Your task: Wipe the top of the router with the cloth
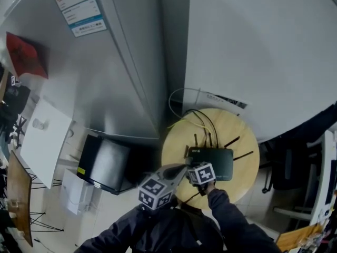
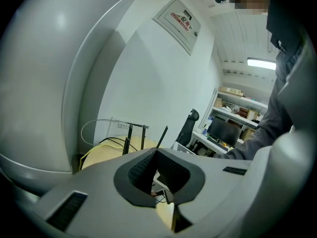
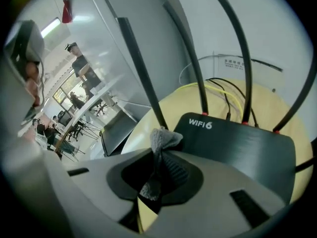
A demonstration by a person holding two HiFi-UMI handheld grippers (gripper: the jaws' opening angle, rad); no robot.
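Head view: router (image 1: 217, 162) sits on the round wooden counter (image 1: 239, 136), a flat black box slightly toward 6 o'clock of centre, antennas (image 1: 209, 139) splayed out toward 12 and 3. Yellow and black cables (image 1: 195, 121) trail off its back edge toward 12.

R gripper (image 1: 201, 173) is at the router's near-left corner, approx 7 o'clock of the box. In the right gripper view the R gripper (image 3: 159, 155) has its fingers (image 3: 179, 171) pressed onto the cloth (image 3: 161, 142). It's a grey fuzzy wad pinched between the pads, with one tuft poking out past the tips at 12 and a smaller bit hanging out the back at 6. The tuft is right at the router (image 3: 237, 143) edge, just beside the "WIFI6" print and the base of the leftmost antenna (image 3: 141, 73). Can't tell if the cloth actually touches the top. Most of the top panel lies at 2–3 o'clock from the fingers, uncovered.

L gripper (image 1: 176, 173) is just beside the right one, at its 8 o'clock, pointing the same way. In the left gripper view the L gripper (image 2: 157, 170) has its fingers (image 2: 172, 172) closed tip to tip w/ nothing between. Counter (image 2: 104, 155) and three antennas (image 2: 142, 138) show beyond at 11–12.
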